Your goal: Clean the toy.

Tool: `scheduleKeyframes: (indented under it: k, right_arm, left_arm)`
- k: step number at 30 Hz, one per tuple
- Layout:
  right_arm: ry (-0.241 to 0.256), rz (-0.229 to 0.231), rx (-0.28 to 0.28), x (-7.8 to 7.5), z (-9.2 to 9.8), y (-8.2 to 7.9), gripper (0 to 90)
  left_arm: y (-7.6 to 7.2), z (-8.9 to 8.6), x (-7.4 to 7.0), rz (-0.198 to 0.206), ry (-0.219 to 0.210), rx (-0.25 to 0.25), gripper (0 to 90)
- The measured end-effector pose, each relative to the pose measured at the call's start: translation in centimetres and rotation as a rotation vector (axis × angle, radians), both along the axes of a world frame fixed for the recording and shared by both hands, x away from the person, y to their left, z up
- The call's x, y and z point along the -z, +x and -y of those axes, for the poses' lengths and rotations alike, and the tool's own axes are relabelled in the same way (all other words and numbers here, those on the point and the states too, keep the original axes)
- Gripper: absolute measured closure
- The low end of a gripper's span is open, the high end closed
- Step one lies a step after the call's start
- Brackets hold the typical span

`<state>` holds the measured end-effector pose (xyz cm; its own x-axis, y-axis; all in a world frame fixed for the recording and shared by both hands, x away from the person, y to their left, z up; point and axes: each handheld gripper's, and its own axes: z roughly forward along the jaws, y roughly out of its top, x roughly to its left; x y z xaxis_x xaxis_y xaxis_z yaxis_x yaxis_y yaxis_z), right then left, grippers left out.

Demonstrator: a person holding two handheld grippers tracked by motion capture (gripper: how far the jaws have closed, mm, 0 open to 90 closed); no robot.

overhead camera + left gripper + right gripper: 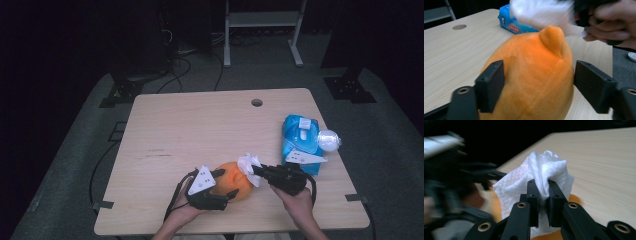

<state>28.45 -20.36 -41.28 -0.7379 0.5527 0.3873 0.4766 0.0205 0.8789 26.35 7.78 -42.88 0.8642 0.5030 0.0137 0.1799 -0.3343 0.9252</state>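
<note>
An orange plush toy (pixel 236 181) (pixel 531 80) lies near the table's front edge. My left gripper (pixel 226 183) (pixel 539 87) grips it from the left, one jaw against each side. A crumpled white wipe (pixel 249 164) (pixel 541 173) rests against the toy's top right, pinched by my right gripper (pixel 257 170) (pixel 543 195), which is shut on it. The wipe (pixel 541 12) shows blurred above the toy's small ear in the left gripper view. Orange plush (pixel 573 199) peeks out under the wipe in the right gripper view.
A blue pack of wipes (pixel 300 140) (pixel 515 25) lies at the right of the table (pixel 190 125), with a clear round ball (pixel 329 140) beside it at the table's right edge. A cable hole (pixel 257 102) sits near the far edge.
</note>
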Motion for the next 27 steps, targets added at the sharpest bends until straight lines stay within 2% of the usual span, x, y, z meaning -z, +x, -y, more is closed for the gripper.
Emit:
scheduleKeyframes:
  k: [1,3,4,7,10,12,14,15,17,19,20,21,23,24,26,27]
  right_arm:
    - [0.019,-0.001,-0.028,-0.2,-0.2,-0.1,80.8]
    - [-0.026,0.006,-0.062,0.0,-1.0,-0.4,80.7]
    - [-0.057,0.006,-0.067,0.2,-1.3,-0.3,80.7]
    - [-0.072,-0.012,-0.055,0.5,-1.0,0.0,80.7]
    - [-0.052,-0.024,-0.058,0.2,-0.7,0.0,80.7]
    - [-0.069,-0.004,-0.073,0.0,-1.2,-0.4,80.6]
    - [-0.069,0.012,-0.072,-0.3,-1.5,-0.6,80.6]
    - [-0.053,0.018,-0.066,-0.5,-1.5,-0.6,80.7]
    - [-0.02,0.028,-0.063,-0.8,-1.3,-0.6,80.7]
    - [-0.012,0.047,-0.06,-1.1,-1.4,-0.7,80.7]
    - [-0.02,0.055,-0.062,-1.1,-1.5,-0.8,80.7]
    - [-0.033,0.065,-0.056,-1.1,-1.7,-0.8,80.7]
    - [-0.05,0.052,-0.054,-0.6,-1.9,-0.6,80.7]
    - [-0.077,0.049,-0.045,-0.4,-1.9,-0.4,80.7]
    - [-0.124,0.029,-0.031,0.2,-1.8,-0.1,80.7]
    - [-0.128,0.015,-0.029,0.4,-1.6,0.0,80.7]
  left_arm:
    - [0.0,0.1,0.0,0.007,0.011,0.002,21.9]
    - [0.0,0.1,-0.1,0.01,0.007,0.007,19.8]
    - [0.0,0.0,-0.2,0.013,0.01,0.005,18.3]
    - [0.4,-0.6,0.0,0.019,0.022,-0.022,12.2]
    - [1.2,-0.8,1.1,-0.035,0.038,-0.011,8.0]
    - [1.1,-0.6,1.3,-0.031,0.038,-0.016,10.3]
    - [0.8,-0.6,0.7,-0.005,0.046,-0.039,27.1]
    - [0.7,-0.7,0.3,0.023,0.051,-0.053,33.9]
    - [0.3,-0.5,-0.2,0.086,0.057,-0.096,38.5]
    - [0.0,-0.3,-0.4,0.134,0.105,-0.123,38.8]
    - [-0.1,-0.1,-0.3,0.136,0.128,-0.118,38.4]
    - [-0.2,0.0,-0.2,0.124,0.127,-0.099,37.8]
    - [-0.5,0.4,0.0,0.109,0.141,-0.066,35.5]
    - [-0.6,0.4,0.0,0.093,0.143,-0.041,34.4]
    - [-0.7,0.1,-0.4,0.055,0.117,0.0,32.9]
    - [-0.6,-0.2,-0.6,0.039,0.085,0.012,32.7]
